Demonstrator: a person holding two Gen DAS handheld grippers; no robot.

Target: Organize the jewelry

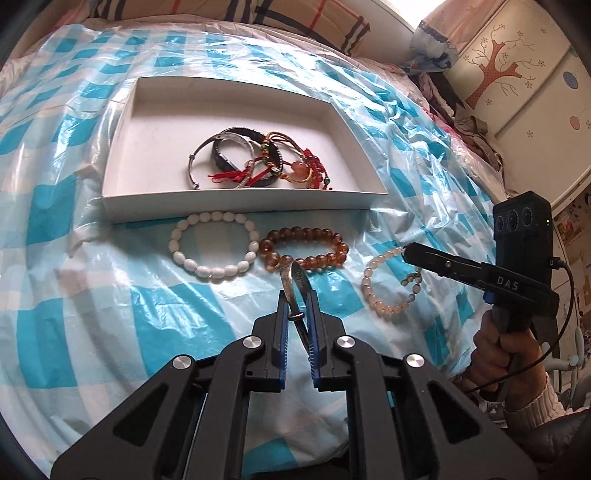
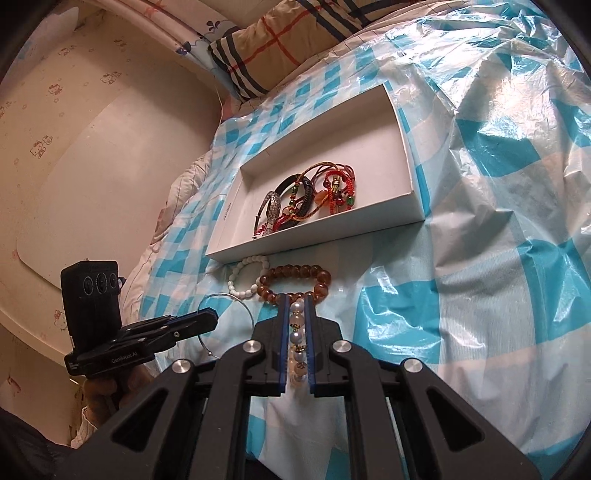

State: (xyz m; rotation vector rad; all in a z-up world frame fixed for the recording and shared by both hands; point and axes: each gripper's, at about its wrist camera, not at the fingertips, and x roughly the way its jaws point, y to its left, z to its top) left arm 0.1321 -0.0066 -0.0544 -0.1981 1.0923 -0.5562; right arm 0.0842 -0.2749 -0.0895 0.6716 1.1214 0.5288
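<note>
Left gripper (image 1: pixel 297 295) is pinching a silver bangle (image 1: pixel 293 280) at lower centre, right gripper (image 2: pixel 297 314) is pinching a pale bead bracelet (image 2: pixel 298 336). I'd be lifting both clear before swinging over the white box (image 1: pixel 236 205), upper centre.

Plastic sheet (image 1: pixel 110 258) spread over a bed, with a pillow (image 1: pixel 295 22) behind its far edge. Shallow tray (image 1: pixel 240 205) resting on the sheet, containing a tangled cluster of bracelets (image 1: pixel 255 158) near its front wall. In front of the tray, lying on the sheet side by side: oval-bead bracelet (image 1: pixel 212 247) to the left, round-bead bracelet (image 1: pixel 304 247) touching it on the right. Metal bangle (image 1: pixel 295 295) clamped between the closed jaws of the left gripper (image 1: pixel 297 314), in front of the round-bead bracelet. Further right, pale bead bracelet (image 1: pixel 388 284) pinched at its far edge by the right gripper (image 1: pixel 406 253). Cabinet (image 1: pixel 517 92) behind, at far right.
</note>
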